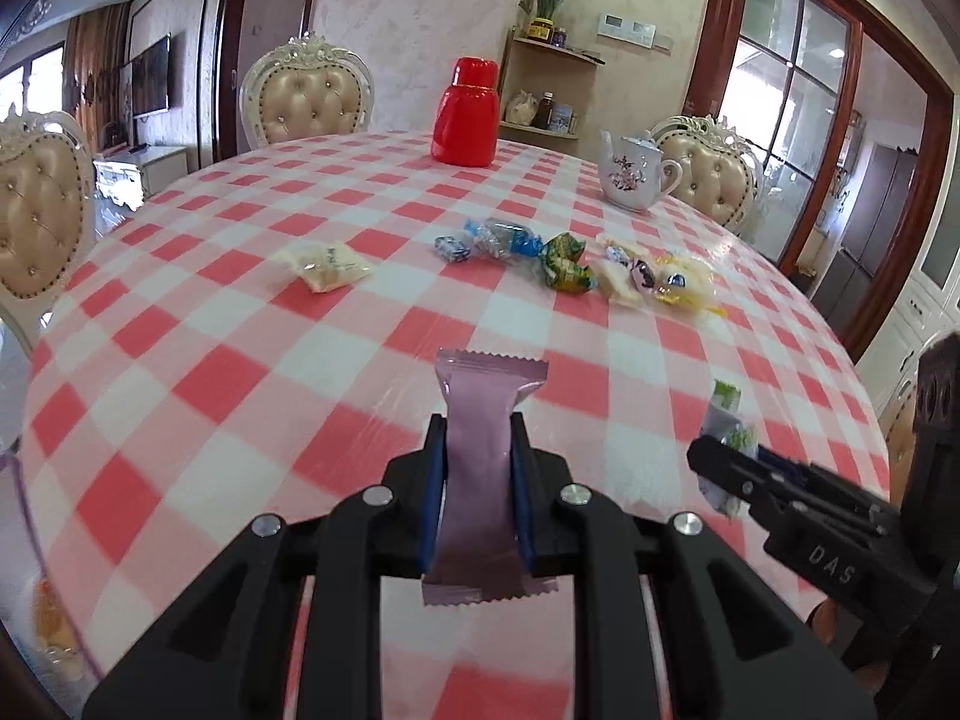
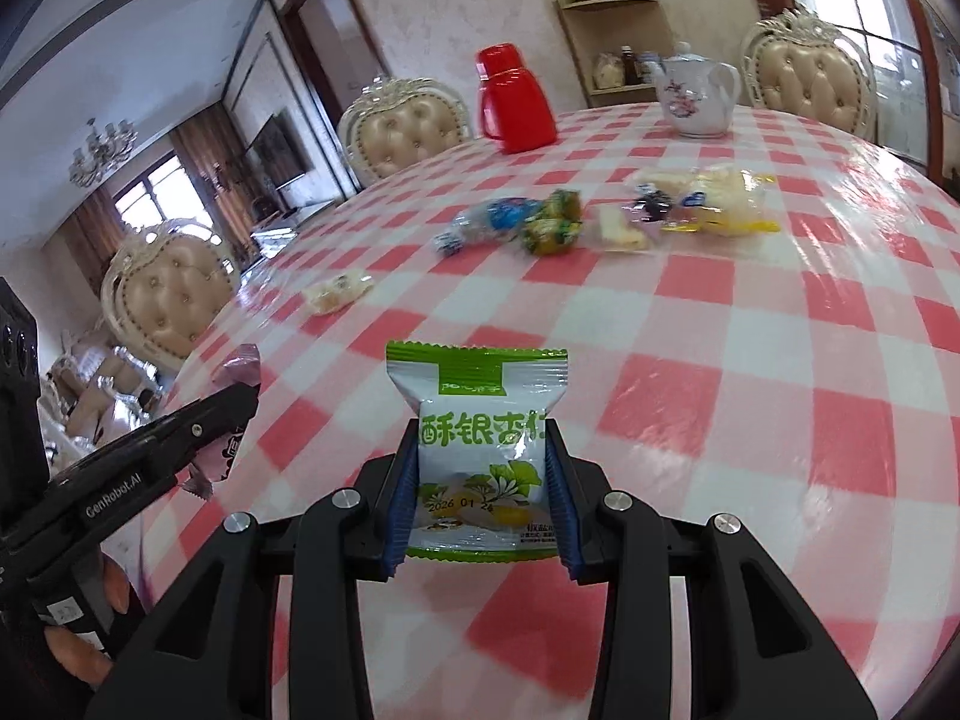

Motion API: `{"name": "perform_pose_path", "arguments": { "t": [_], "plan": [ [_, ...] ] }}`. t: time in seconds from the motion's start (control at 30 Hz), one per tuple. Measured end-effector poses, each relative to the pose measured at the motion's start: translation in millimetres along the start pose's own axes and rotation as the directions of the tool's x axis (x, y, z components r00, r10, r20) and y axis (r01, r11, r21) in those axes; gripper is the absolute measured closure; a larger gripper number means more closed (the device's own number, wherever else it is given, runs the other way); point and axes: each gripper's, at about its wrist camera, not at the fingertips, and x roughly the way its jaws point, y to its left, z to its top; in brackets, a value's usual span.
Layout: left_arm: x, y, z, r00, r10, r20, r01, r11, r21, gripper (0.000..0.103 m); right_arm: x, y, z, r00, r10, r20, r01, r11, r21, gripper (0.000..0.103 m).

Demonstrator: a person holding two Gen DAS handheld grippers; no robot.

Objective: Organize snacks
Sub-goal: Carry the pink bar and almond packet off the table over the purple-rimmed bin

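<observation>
While both tools hang above the red-checked tablecloth (image 1: pixel 240 312), the left gripper (image 1: pixel 477 468) clamps a mauve foil snack packet (image 1: pixel 480 480) at lower centre, the right gripper (image 2: pixel 483 480) pinches a green-and-white snack packet (image 2: pixel 480 456), likely bound for the candy cluster (image 1: pixel 570 258) at upper right.

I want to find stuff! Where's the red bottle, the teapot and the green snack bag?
red bottle (image 1: pixel 465 123): left wrist view, on its body.
teapot (image 1: pixel 630 177): left wrist view, on its flowered belly.
green snack bag (image 2: pixel 480 450): right wrist view, on its printed front.
</observation>
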Motion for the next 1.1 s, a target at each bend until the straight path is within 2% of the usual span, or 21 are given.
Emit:
{"name": "perform_pose_path", "arguments": {
  "t": [0.33,0.57,0.87,1.1],
  "plan": [
    [-53.0,43.8,-20.0,0.997,0.065,0.035,-0.065,0.998,0.001,0.083,-8.0,61.3,-18.4,0.998,0.054,-0.027,-0.057,0.992,-0.110,0.065],
    [-72.3,82.5,-34.3,0.994,0.112,0.015,-0.112,0.994,-0.009,0.083,-4.6,108.1,-28.7,0.991,0.112,-0.072,-0.123,0.975,-0.185,0.065],
    [-100.0,137.7,-40.0,0.982,0.188,0.019,-0.187,0.981,-0.054,0.082,-3.4,192.1,-51.8,0.968,0.207,-0.140,-0.243,0.910,-0.334,0.065],
    [-111.6,188.9,-45.7,0.956,0.293,-0.012,-0.293,0.953,-0.082,0.082,4.0,257.2,-78.1,0.945,0.242,-0.220,-0.320,0.830,-0.458,0.065]
  ]
}}
